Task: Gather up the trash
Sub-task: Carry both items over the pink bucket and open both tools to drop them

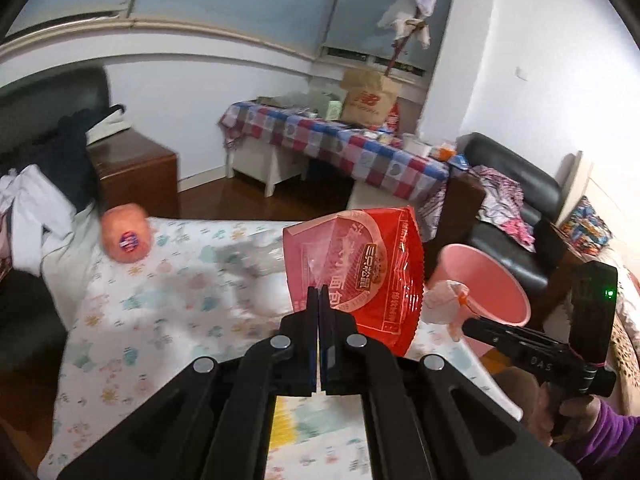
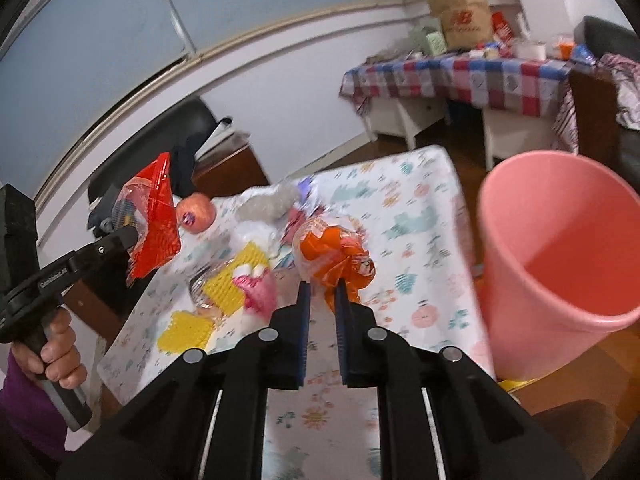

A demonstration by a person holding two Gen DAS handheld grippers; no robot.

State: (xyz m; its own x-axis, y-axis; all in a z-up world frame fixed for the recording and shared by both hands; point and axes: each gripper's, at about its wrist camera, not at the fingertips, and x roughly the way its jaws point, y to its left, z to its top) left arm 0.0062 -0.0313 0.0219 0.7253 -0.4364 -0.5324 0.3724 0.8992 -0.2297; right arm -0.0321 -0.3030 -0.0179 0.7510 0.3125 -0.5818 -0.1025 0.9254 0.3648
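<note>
My left gripper (image 1: 319,294) is shut on a red snack wrapper (image 1: 360,272) and holds it up above the table; it also shows in the right wrist view (image 2: 154,216). My right gripper (image 2: 322,286) is shut on an orange-and-clear plastic wrapper (image 2: 332,252), held above the table just left of the pink bin (image 2: 560,248). In the left wrist view the right gripper (image 1: 464,322) holds its wrapper (image 1: 444,300) at the pink bin's (image 1: 492,280) rim.
The table has a floral cloth (image 2: 400,216). On it lie yellow wrappers (image 2: 228,284), a pink wrapper (image 2: 260,292), a clear crumpled bag (image 2: 268,200) and an apple (image 2: 196,212). A checkered-cloth table (image 1: 340,140) and a black armchair (image 1: 516,200) stand behind.
</note>
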